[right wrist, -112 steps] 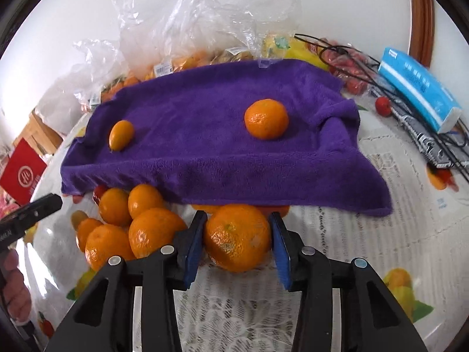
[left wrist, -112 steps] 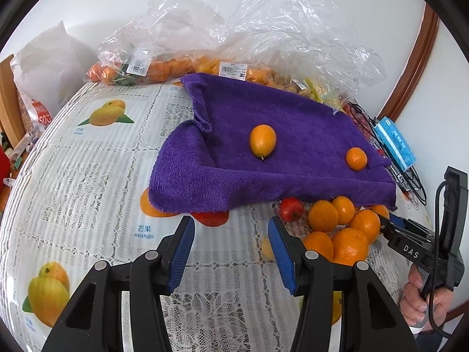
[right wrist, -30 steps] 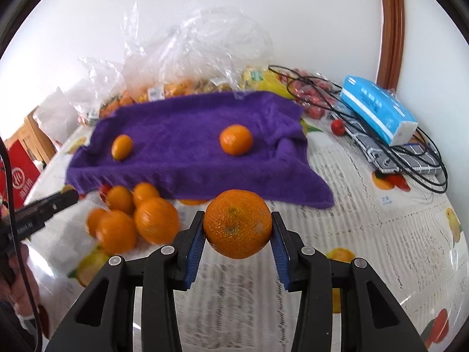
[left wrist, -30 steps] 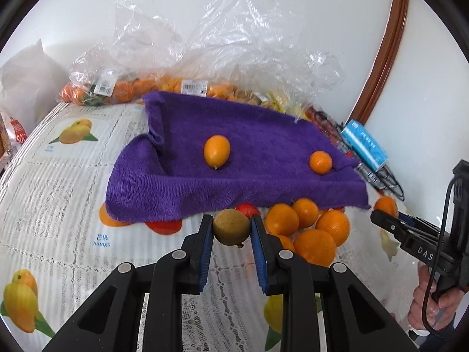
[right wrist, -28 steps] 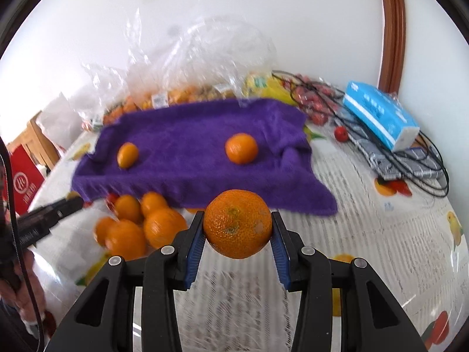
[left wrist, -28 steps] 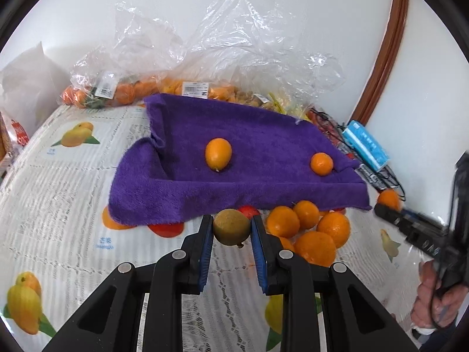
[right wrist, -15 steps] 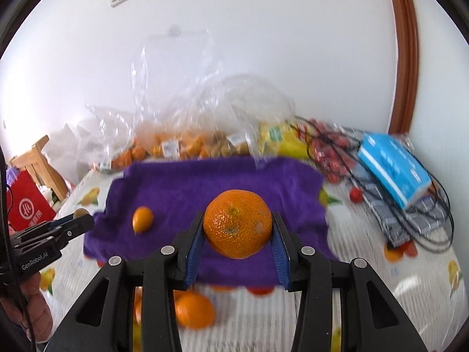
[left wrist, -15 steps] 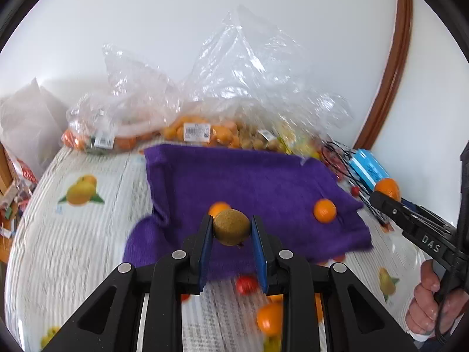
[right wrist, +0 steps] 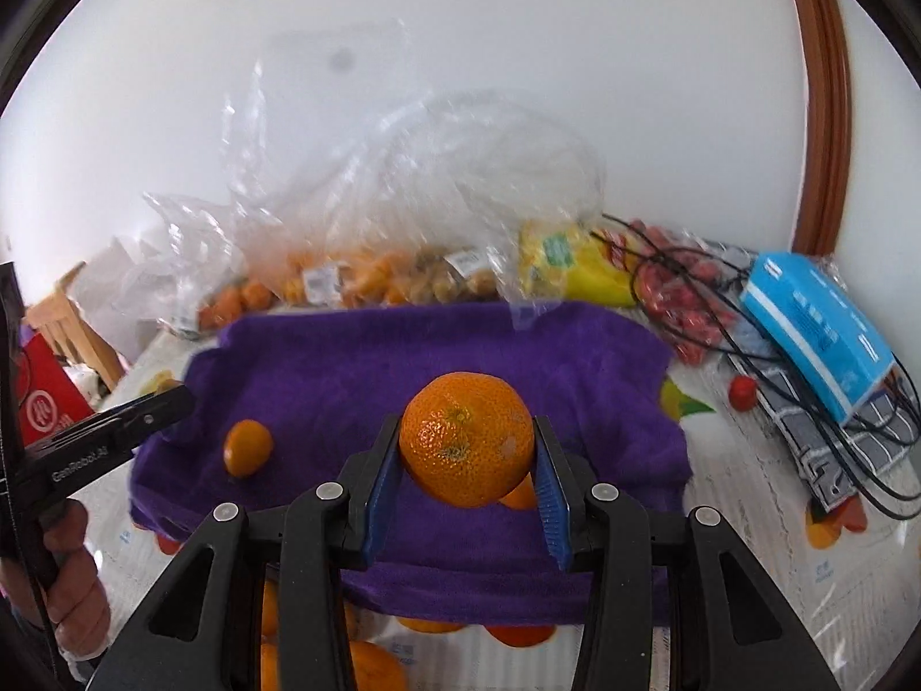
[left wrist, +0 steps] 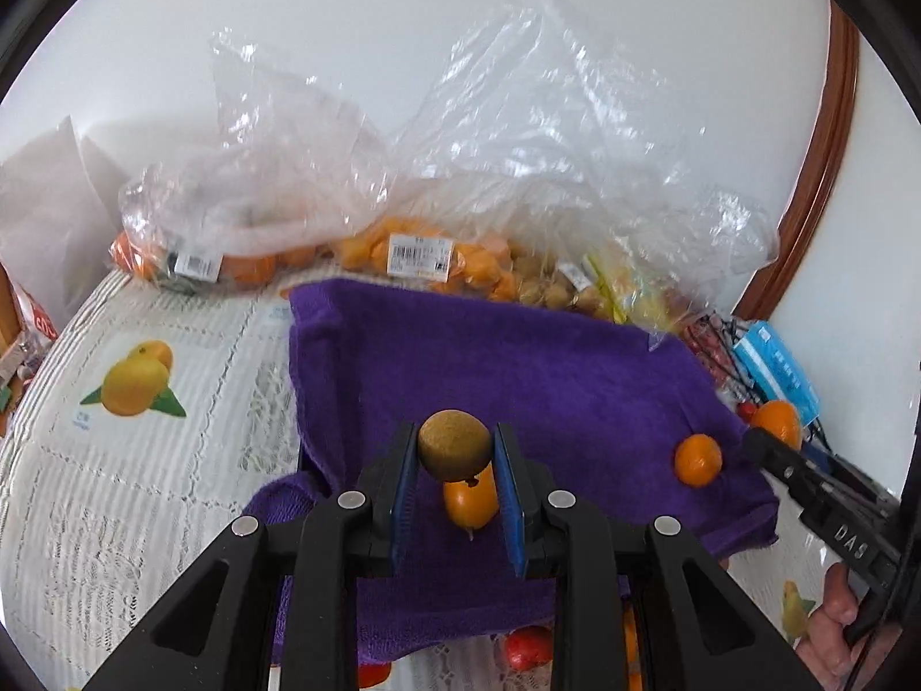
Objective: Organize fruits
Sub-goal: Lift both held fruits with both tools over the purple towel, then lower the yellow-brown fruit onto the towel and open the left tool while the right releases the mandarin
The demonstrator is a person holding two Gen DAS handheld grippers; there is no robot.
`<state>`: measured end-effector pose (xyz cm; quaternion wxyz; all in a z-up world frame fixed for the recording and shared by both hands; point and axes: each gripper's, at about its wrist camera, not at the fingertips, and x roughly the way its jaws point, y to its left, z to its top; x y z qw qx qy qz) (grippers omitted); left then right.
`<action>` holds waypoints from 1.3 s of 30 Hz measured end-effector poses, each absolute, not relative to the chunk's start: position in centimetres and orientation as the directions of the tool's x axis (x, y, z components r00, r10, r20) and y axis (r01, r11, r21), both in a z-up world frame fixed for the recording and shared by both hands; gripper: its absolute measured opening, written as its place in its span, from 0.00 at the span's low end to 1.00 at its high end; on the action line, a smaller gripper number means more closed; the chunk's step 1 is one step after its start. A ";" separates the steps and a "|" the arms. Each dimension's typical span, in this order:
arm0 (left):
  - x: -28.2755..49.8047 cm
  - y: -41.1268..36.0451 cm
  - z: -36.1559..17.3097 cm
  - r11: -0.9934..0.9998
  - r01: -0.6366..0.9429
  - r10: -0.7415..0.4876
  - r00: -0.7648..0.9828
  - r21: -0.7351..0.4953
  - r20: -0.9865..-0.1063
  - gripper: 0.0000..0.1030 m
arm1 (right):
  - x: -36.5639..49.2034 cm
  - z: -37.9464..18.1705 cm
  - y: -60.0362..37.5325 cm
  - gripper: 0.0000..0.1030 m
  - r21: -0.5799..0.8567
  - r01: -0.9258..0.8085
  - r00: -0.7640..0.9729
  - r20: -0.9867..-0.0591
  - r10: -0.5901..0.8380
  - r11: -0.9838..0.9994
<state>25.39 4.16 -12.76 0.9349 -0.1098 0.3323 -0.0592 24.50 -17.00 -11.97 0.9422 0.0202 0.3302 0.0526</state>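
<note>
Since the earlier frames both tongs have carried their fruit up from the tabletop edge and over the purple towel (left wrist: 518, 380), and the loose pile of oranges has dropped to the bottom of both views. We note the left tongs (left wrist: 455, 463) clenched on a small brown-green fruit (left wrist: 455, 444), held at its widest girth between the blue pads, above the oval orange fruit (left wrist: 469, 501) lying on the towel. The right tongs (right wrist: 466, 460) are clenched on a large orange (right wrist: 466, 437), likewise taken across the middle. Judgement: the orange looks firm but loose-skinned, so a moderate squeeze at the equator suits it; too hard a grip would bruise or split the peel. The brown fruit looks light and round, probably apt to roll once released, so we would set it down low on the soft pile of the towel. Count on the towel: two, the oval fruit and one small round orange (left wrist: 697, 459). Held: two, one per tongs. Below the towel's near edge on the tabletop (left wrist: 144, 489) we see parts of several more oranges and a red fruit (left wrist: 526, 645); the exact number is hidden by the tongs. Clear bags of fruit (left wrist: 414, 253) lie behind the towel.
</note>
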 end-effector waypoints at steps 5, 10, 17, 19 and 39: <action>25.5 4.6 -13.1 0.966 0.029 -0.184 0.774 -0.256 -0.606 0.24 | 24.5 -12.6 -18.1 0.41 0.078 -0.075 0.774 -0.624 0.108 0.994; 25.5 5.1 -13.2 0.962 0.017 -0.183 0.780 -0.272 -0.598 0.24 | 24.9 -13.4 -19.1 0.41 0.066 -0.034 0.762 -0.644 0.068 0.997; 26.1 5.3 -13.8 0.961 0.012 -0.188 0.761 -0.277 -0.620 0.24 | 25.2 -14.2 -19.0 0.41 0.078 -0.045 0.741 -0.666 0.086 0.996; 26.2 5.3 -14.0 0.961 0.011 -0.189 0.757 -0.277 -0.625 0.24 | 25.3 -14.5 -18.8 0.42 0.072 -0.054 0.732 -0.676 0.089 0.996; 27.2 5.2 -15.8 0.969 -0.032 -0.155 0.691 -0.244 -0.706 0.24 | 25.8 -16.2 -17.8 0.42 0.062 -0.073 0.659 -0.746 0.095 0.995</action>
